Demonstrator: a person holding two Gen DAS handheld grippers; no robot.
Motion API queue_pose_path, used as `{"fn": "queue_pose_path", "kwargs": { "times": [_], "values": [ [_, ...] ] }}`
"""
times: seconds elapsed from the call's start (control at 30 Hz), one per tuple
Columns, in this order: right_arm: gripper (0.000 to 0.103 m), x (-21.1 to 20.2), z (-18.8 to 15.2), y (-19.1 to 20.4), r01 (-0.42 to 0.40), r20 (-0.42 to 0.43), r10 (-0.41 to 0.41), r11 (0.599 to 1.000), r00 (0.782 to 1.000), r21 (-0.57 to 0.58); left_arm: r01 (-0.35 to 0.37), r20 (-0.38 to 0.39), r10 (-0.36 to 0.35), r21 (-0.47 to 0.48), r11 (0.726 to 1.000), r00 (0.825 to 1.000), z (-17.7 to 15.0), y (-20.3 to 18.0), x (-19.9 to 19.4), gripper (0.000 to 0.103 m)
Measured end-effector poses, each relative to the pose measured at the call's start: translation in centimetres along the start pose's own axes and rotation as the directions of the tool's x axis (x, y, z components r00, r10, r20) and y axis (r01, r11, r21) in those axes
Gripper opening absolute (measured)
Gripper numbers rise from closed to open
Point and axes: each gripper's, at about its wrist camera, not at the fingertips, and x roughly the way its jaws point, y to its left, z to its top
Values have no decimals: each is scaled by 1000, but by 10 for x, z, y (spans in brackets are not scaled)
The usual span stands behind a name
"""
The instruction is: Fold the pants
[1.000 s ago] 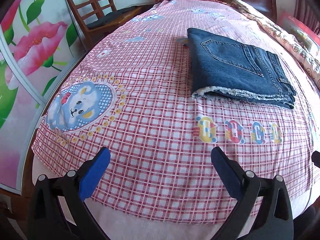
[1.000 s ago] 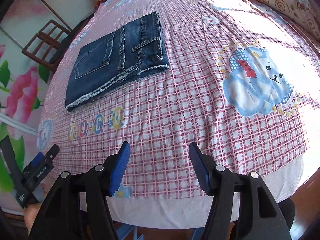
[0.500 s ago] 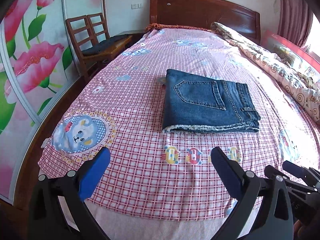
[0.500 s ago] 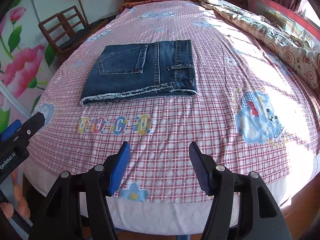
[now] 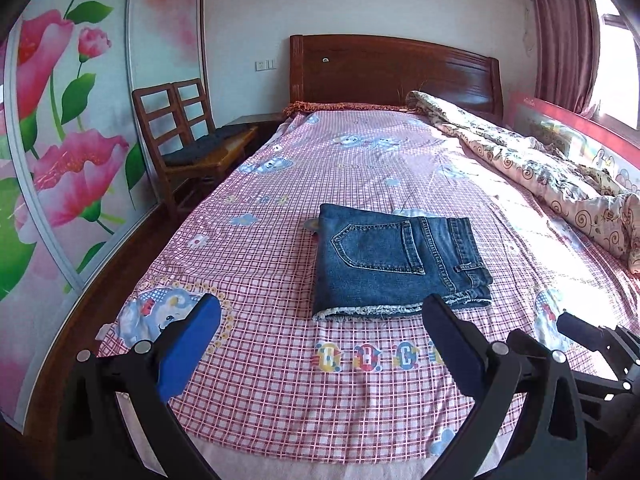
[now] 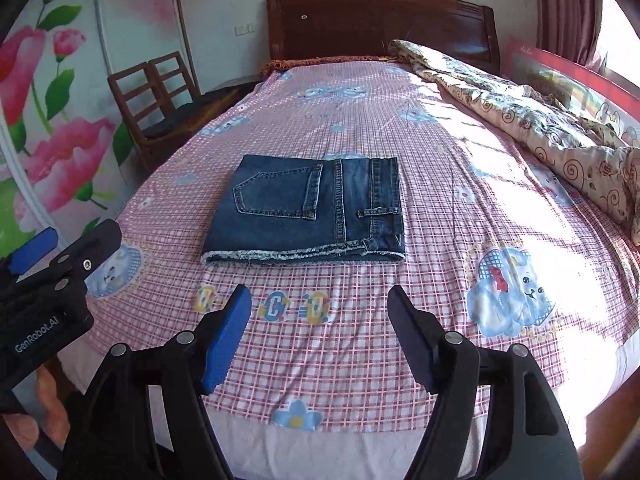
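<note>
Lying flat mid-bed (image 5: pixel 280 264), your folded pants (image 5: pixel 396 264) show 1 back pocket. Your left claw (image 5: pixel 320 344) and right claw (image 6: pixel 320 332) hover near the foot, fingers apart, gripping nothing.

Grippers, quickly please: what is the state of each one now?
Left gripper: jaws open, holding nothing.
Right gripper: jaws open, holding nothing.

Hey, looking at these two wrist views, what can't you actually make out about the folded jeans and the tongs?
- Folded jeans: underside and inner layers hidden by the top layer in both views; how many folds, cannot tell.
- Left tongs: handle cut off by the left view's lower edge.
- Right tongs: handle likewise cut off in the right view.
- Quilt: far end runs off the right view's right edge.
</note>
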Motion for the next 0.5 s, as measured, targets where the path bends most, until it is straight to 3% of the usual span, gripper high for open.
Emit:
{"fn": "queue_pose_path", "kwargs": {
  "times": [0.17,0.5],
  "values": [
    [70,-19,2,3,15,172,-14,1000,985,-9,11,92,-10,-13,1000,996,-7,-2,-6,101],
    [70,-21,2,5,17,242,-17,1000,970,2,-7,207,11,-23,1000,978,-16,1,-8,101]
  ]
}}
